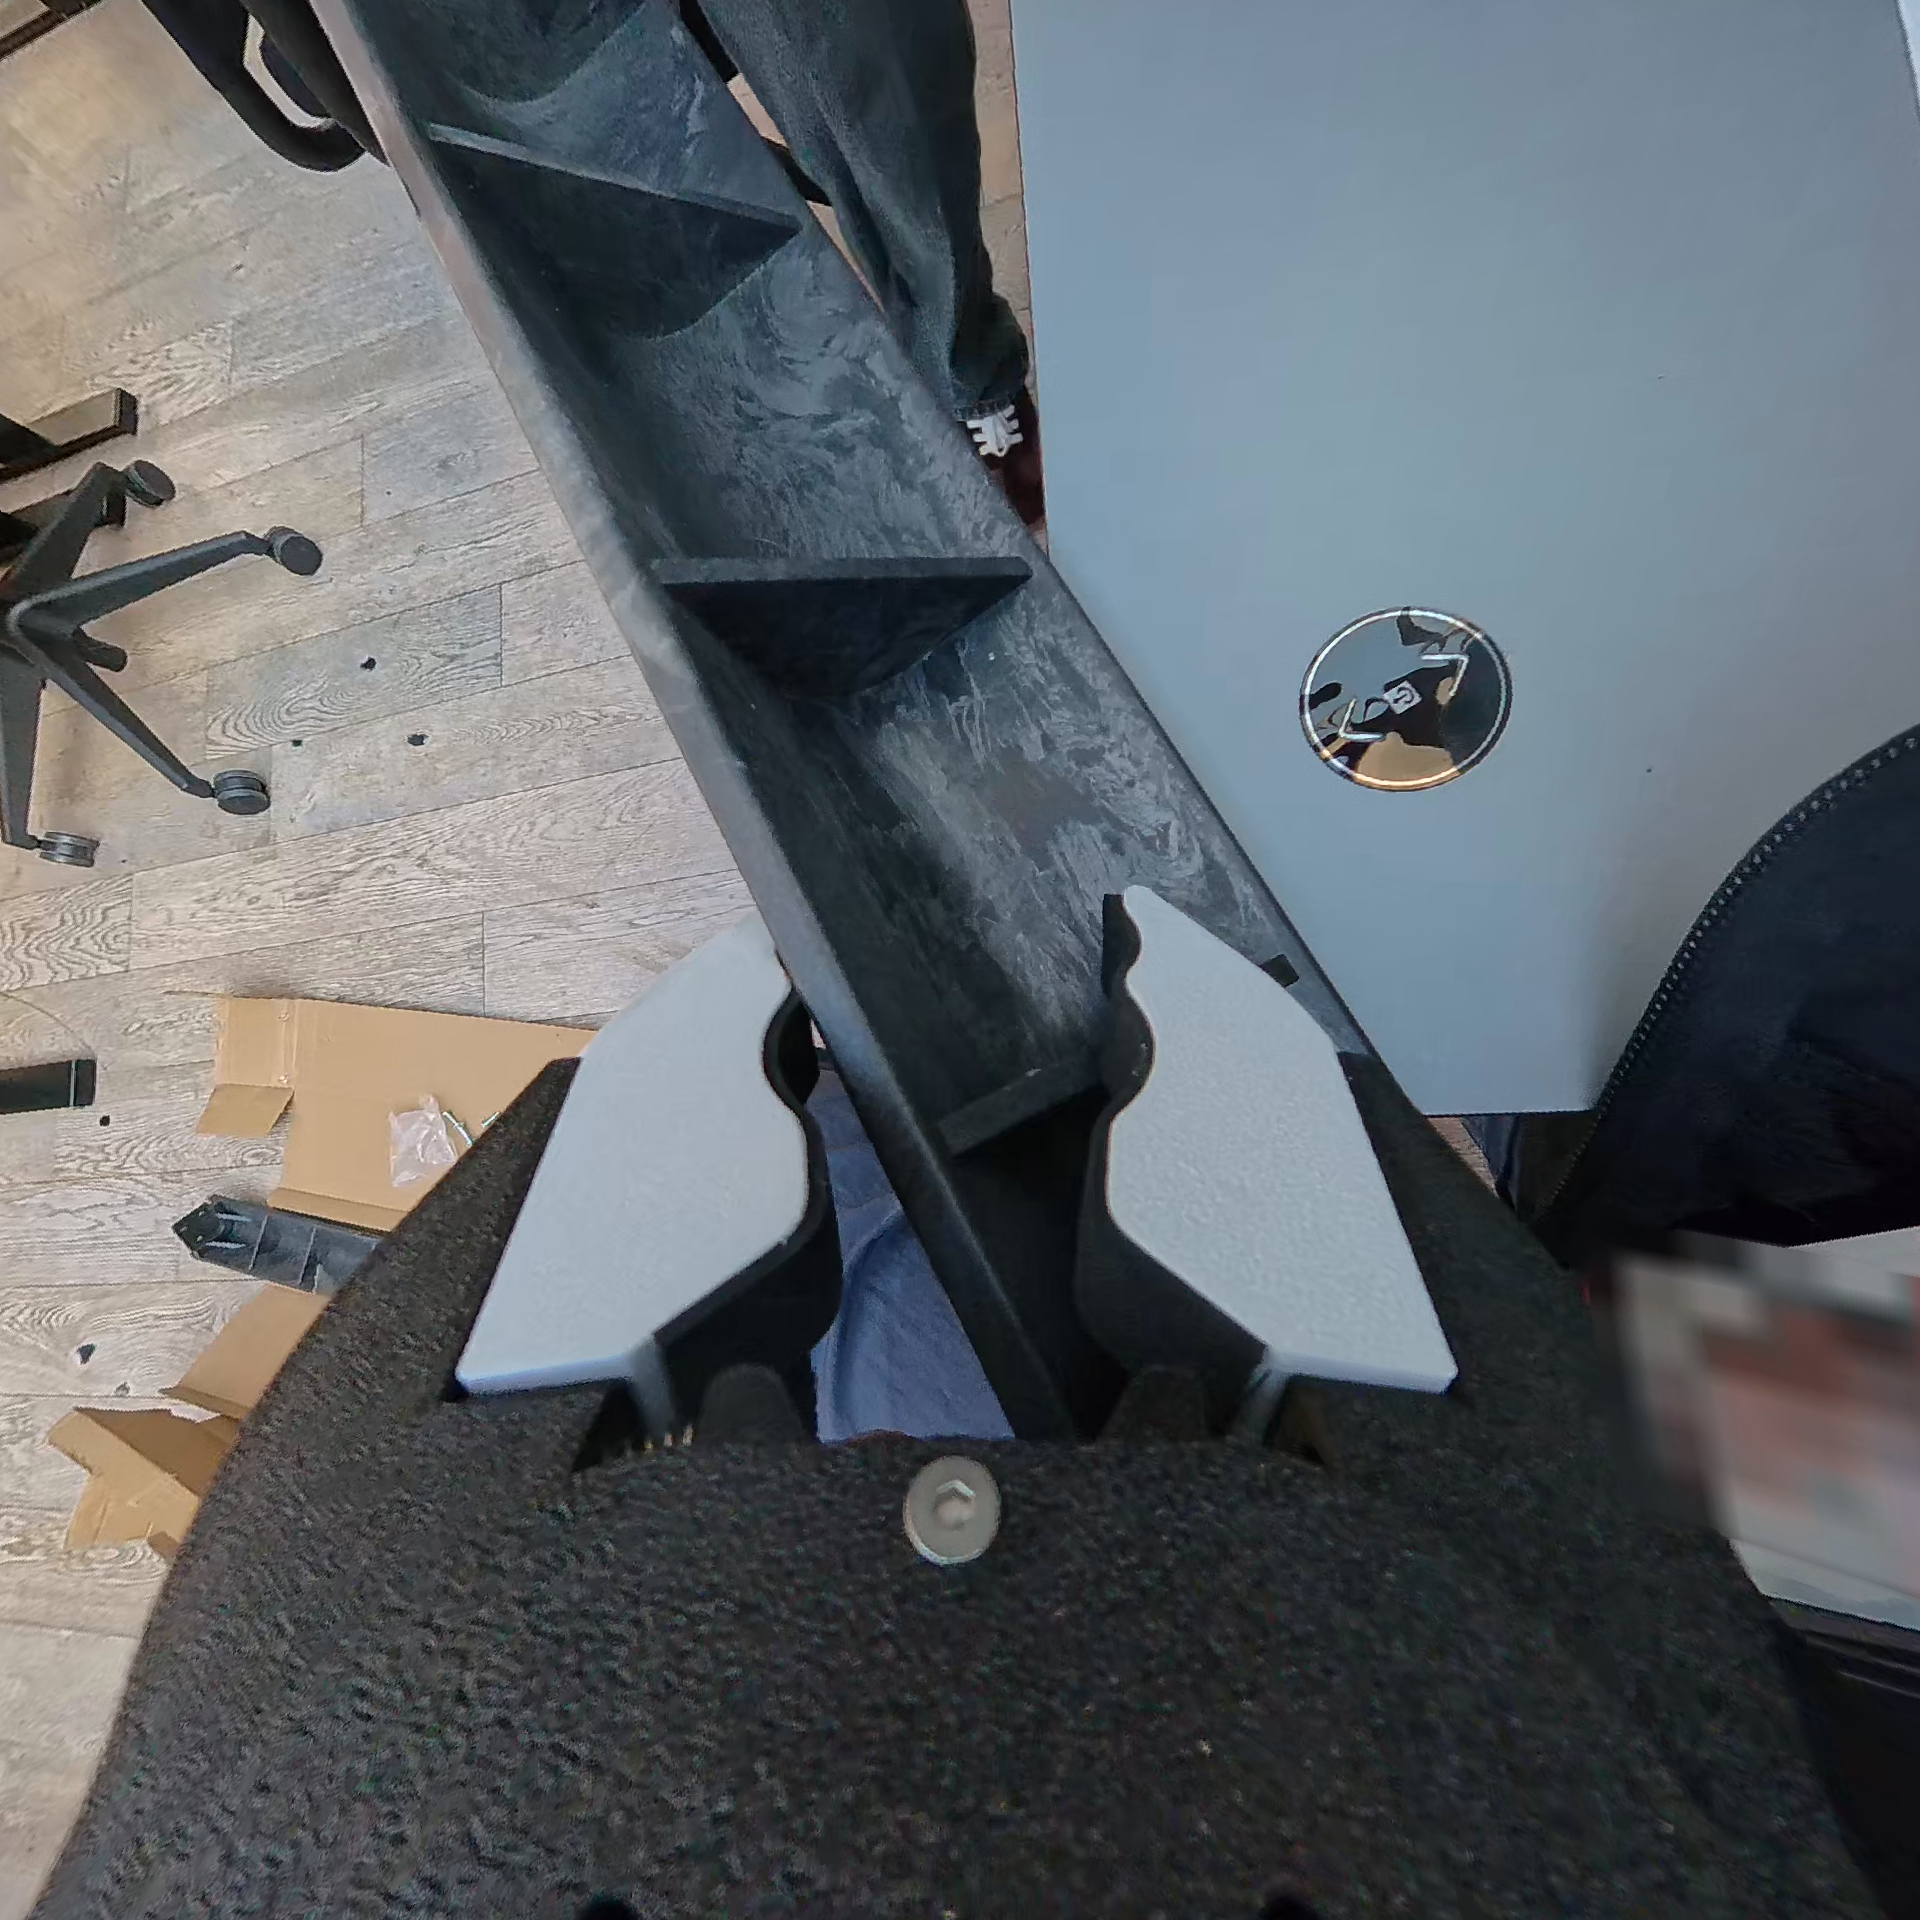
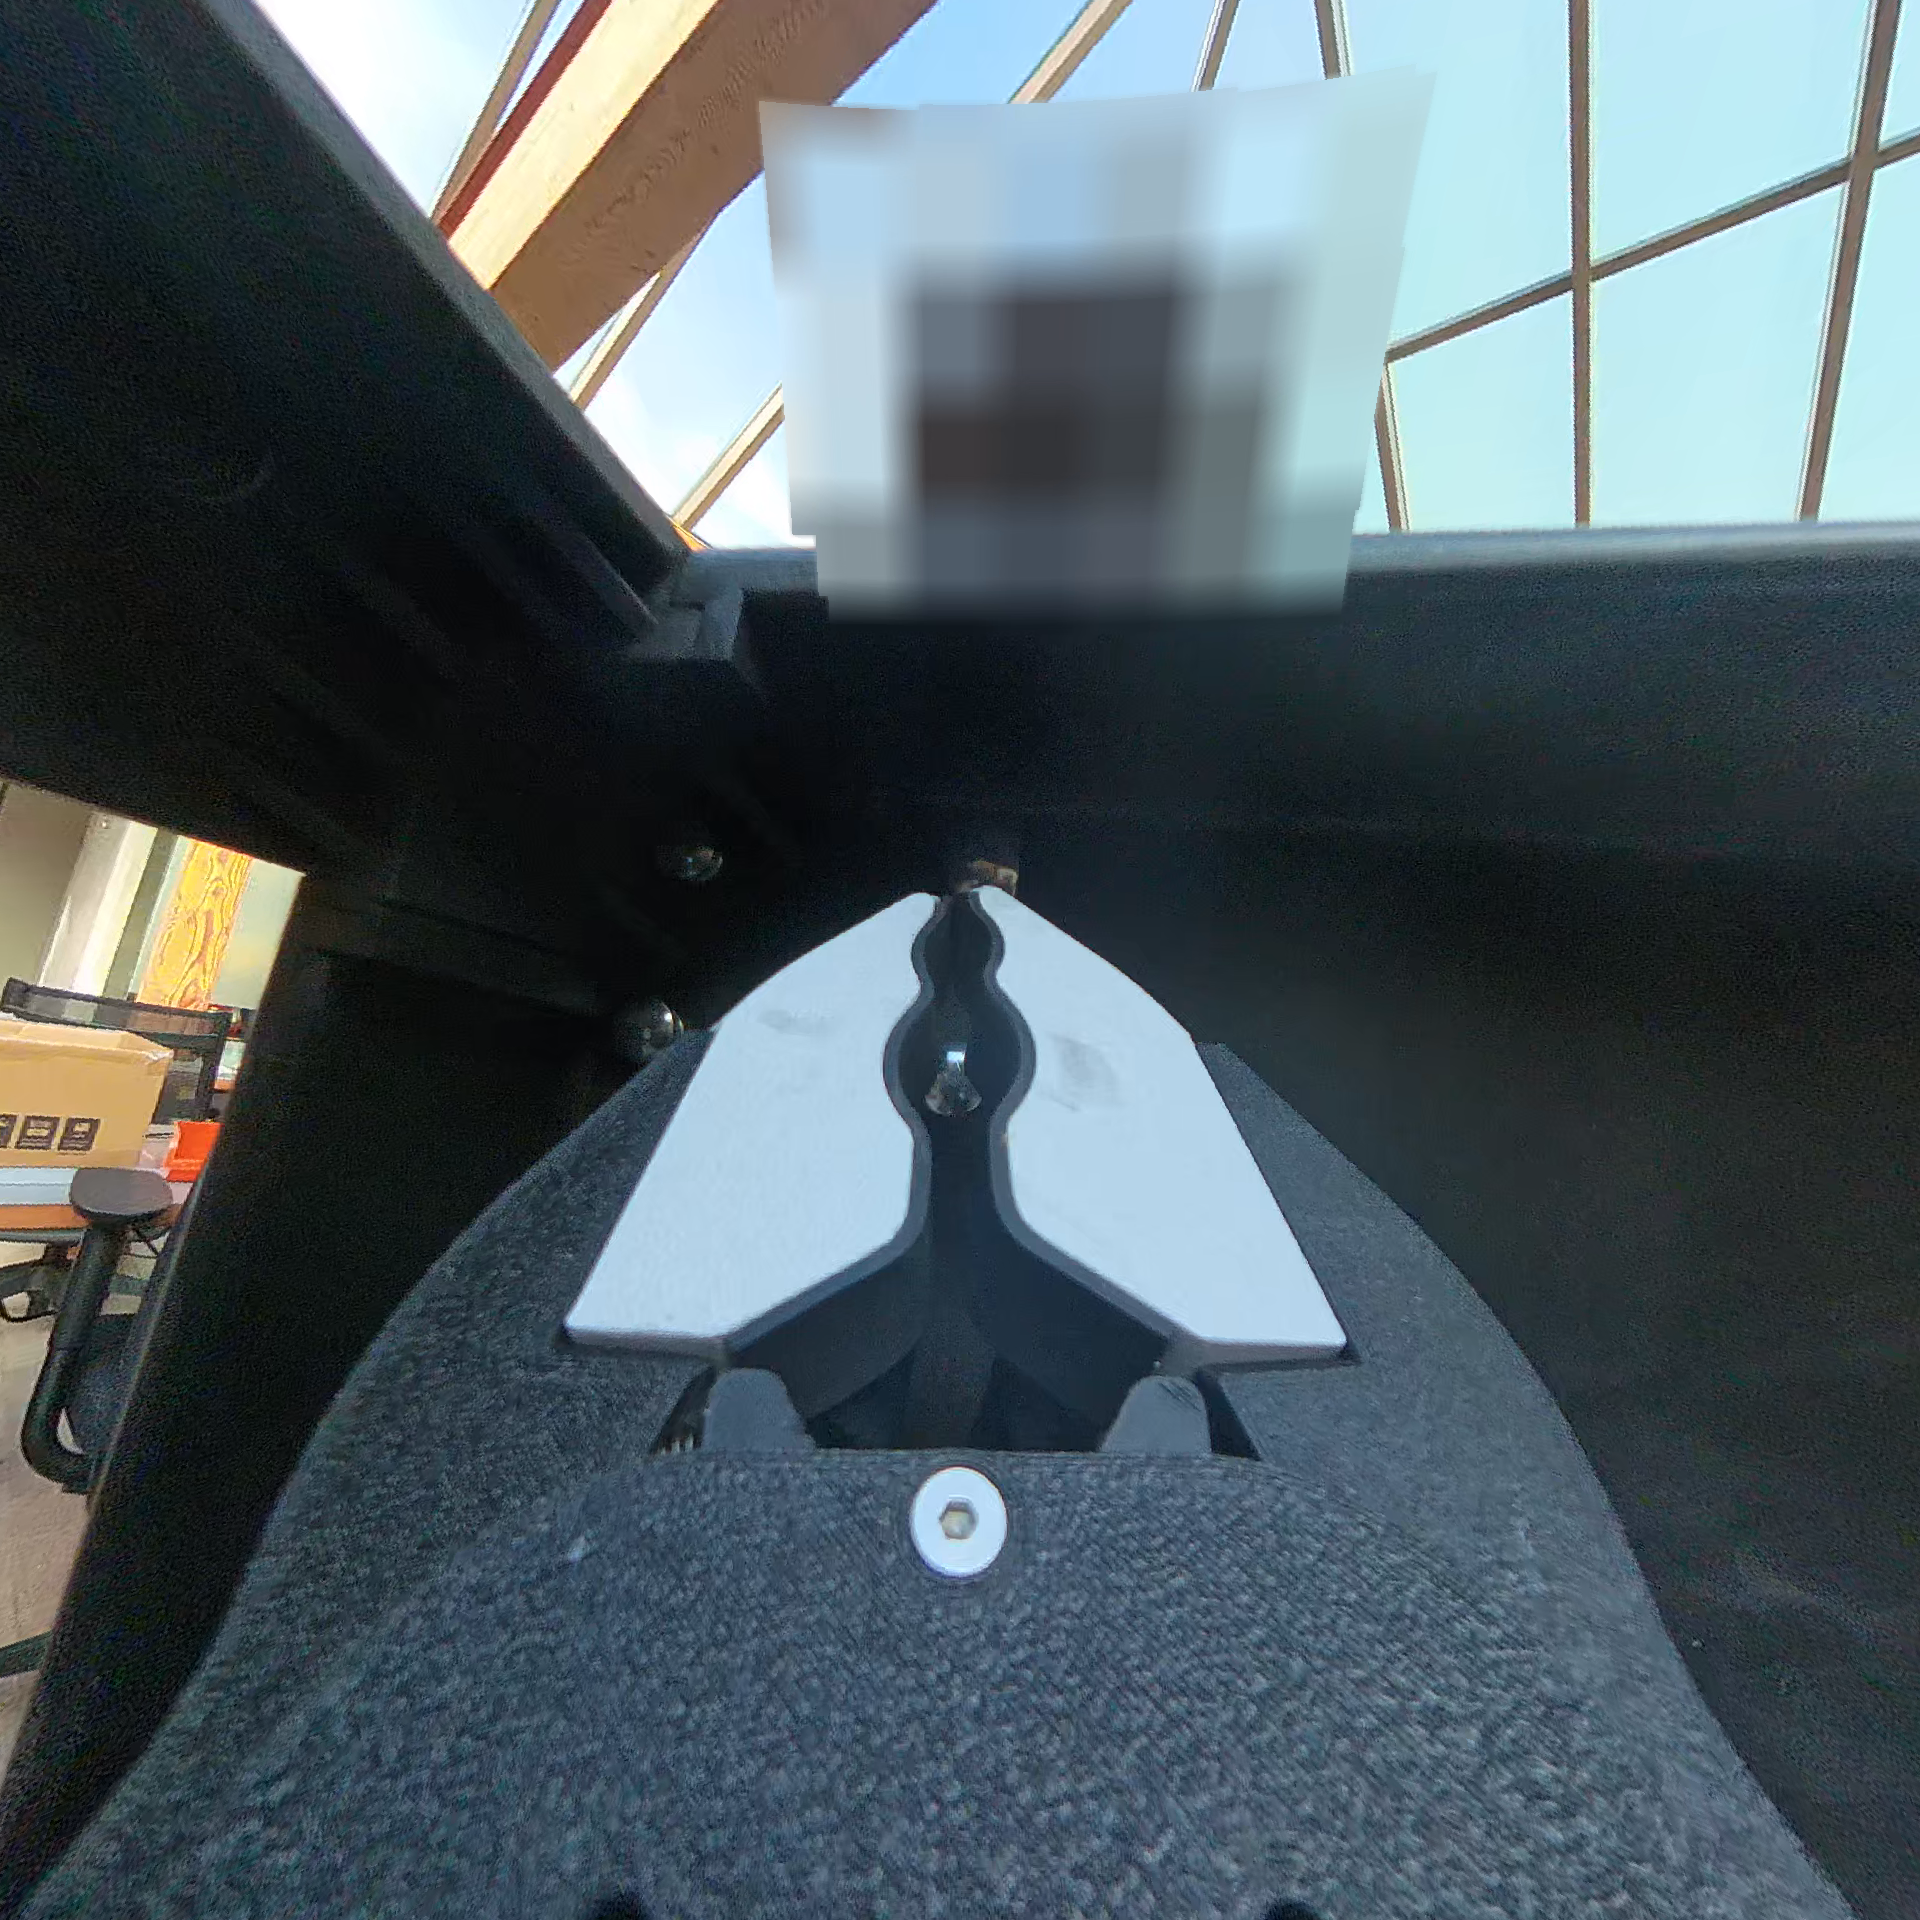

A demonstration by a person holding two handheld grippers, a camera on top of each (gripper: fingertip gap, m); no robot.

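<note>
Gripping a ribbed black beam [image 1: 831,644] between wide-set fingers, my left gripper [image 1: 951,1049] holds it slanting over the wood floor [image 1: 312,831], beside a grey tabletop [image 1: 1455,364]. My right gripper [image 2: 966,914] has its tips pinched together on a small screw [image 2: 982,873] at a black panel [image 2: 1507,831], with a metal piece [image 2: 951,1081] in the hollow behind them. Cardboard [image 1: 343,1060] lies on the floor and a chair base [image 1: 94,623] stands farther left.

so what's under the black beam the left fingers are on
Under the beam: wood floor to its left, blue fabric between the fingers. Anything straight beneath the beam is covered.
</note>
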